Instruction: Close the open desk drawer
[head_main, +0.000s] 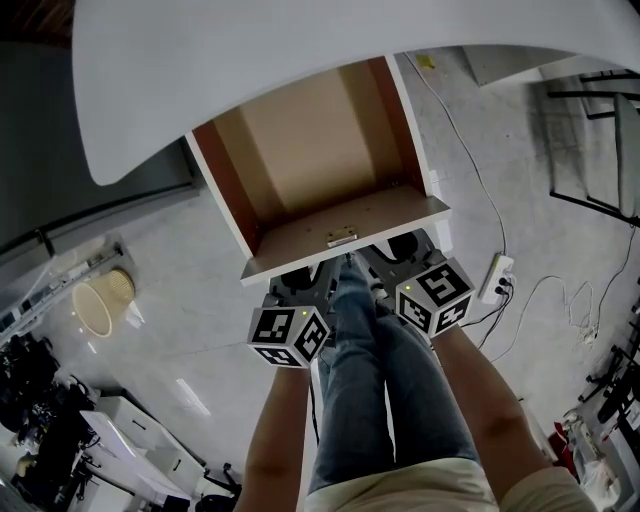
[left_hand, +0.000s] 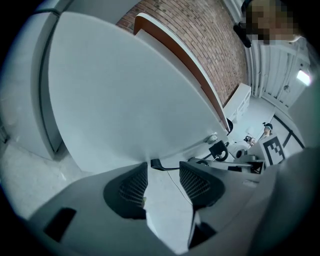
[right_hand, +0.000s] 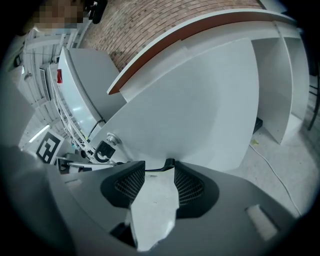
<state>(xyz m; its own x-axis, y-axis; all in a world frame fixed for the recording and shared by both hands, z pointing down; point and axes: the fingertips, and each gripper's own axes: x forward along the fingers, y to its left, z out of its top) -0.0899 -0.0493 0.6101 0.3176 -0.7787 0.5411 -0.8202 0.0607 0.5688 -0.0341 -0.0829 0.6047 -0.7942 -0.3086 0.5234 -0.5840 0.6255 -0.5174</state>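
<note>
Since drawer (head_main: 320, 165) sits pulled well out from under desk (head_main: 300, 50), nothing's closed yet: I've got left gripper (left_hand: 165, 170) and right gripper (right_hand: 159, 170) side by side at its near front, jaws part-open, empty, push pending.

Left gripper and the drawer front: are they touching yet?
Cannot tell. The left gripper view shows the left gripper, jaws apart, at the lower edge of the drawer front, with no plain gap or contact; the head view hides the tips.
</note>
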